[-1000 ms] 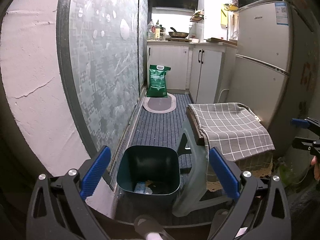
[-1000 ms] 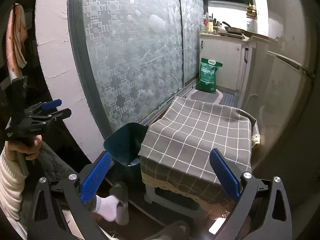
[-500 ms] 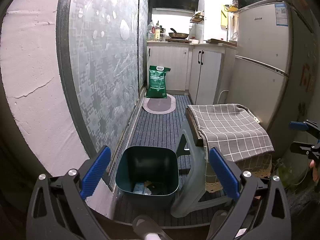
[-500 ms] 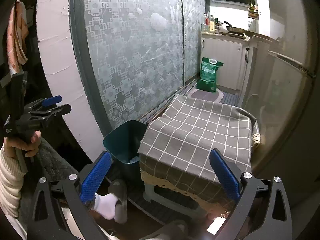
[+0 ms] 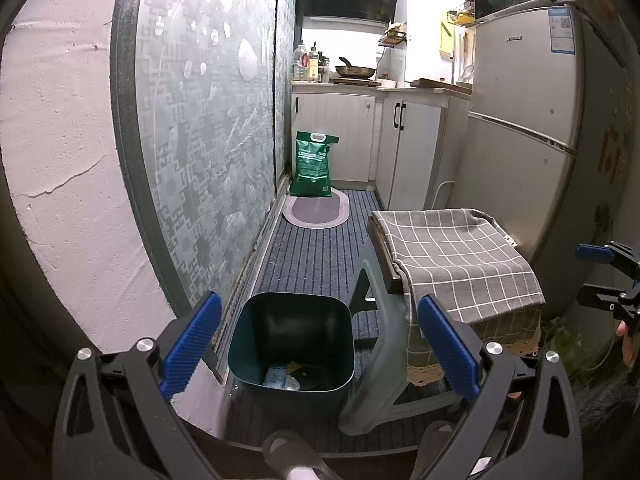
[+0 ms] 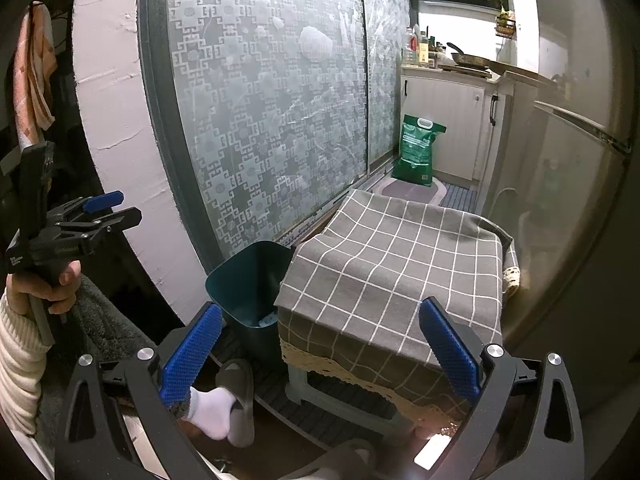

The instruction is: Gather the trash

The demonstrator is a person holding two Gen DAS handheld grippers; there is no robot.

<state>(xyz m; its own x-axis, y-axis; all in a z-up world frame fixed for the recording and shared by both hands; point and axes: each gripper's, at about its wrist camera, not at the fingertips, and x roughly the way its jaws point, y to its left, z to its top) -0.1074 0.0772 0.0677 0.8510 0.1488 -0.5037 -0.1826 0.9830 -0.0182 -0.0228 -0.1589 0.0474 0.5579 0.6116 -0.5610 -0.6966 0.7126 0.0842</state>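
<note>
Above bin: both tongs wide, empty

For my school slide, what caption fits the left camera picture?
Open left gripper above a dark green bin holding scraps, beside a checked-cloth stool.

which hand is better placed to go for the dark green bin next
Left. The left tongs, open and empty, look straight at the bin, which sits between their fingers with trash visible inside. The right tongs, also open, face the checked cloth on the stool, with the bin off to their left.
</note>
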